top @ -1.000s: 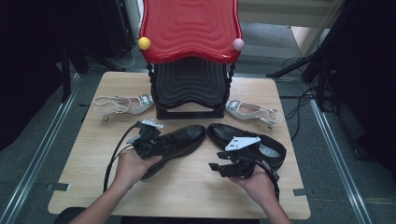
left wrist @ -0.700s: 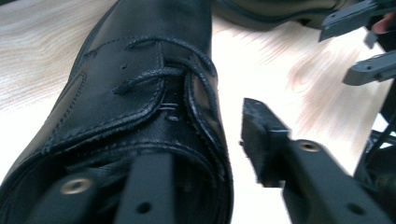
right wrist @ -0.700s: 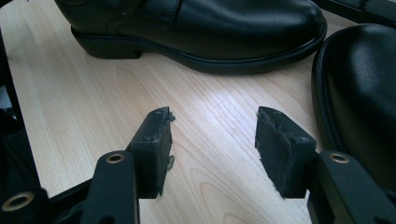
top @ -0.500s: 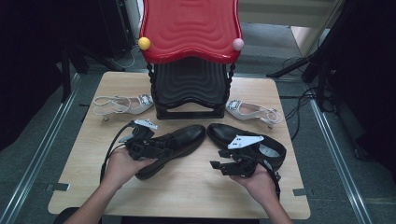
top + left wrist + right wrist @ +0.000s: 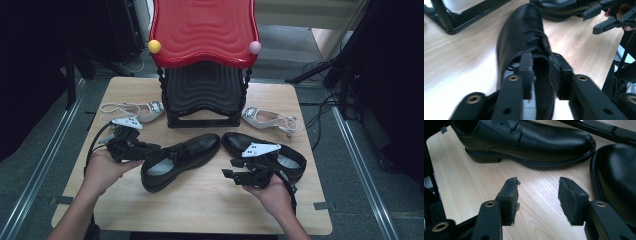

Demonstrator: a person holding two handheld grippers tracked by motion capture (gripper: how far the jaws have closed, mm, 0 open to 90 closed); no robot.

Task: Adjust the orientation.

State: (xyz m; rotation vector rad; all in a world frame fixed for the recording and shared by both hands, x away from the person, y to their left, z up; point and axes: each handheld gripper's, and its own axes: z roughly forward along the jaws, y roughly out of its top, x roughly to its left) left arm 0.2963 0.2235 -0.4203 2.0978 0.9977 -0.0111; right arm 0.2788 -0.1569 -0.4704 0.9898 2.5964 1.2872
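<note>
The black leather lace-up shoe (image 5: pixel 180 159) lies on its sole on the pale wooden table (image 5: pixel 200 210), just in front of the black tiered stand with the wavy red top (image 5: pixel 202 30), toe turned toward the stand and heel toward us. We see the left gripper (image 5: pixel 541 65) at that heel: its jaws have just been closing after opening wide, and they now straddle the collar with a pad against either side, which we read as a fresh clamp on the shoe. Compared with a second ago, this gripper (image 5: pixel 150 148) has slid back, away from the stand, from over the laces to the very rear of the shoe, while the shoe itself has hardly moved. The right gripper (image 5: pixel 537 187) holds its earlier place in front of the stand; its jaws stand apart, having just been closing a little, with nothing but bare wood between them. Beside it, also before the stand, rests the matching second black shoe (image 5: pixel 265 150). We judge this a regrip at the heel, so the lift has not yet begun. A silver strappy sandal (image 5: pixel 135 111) lies to either side of the stand.
</note>
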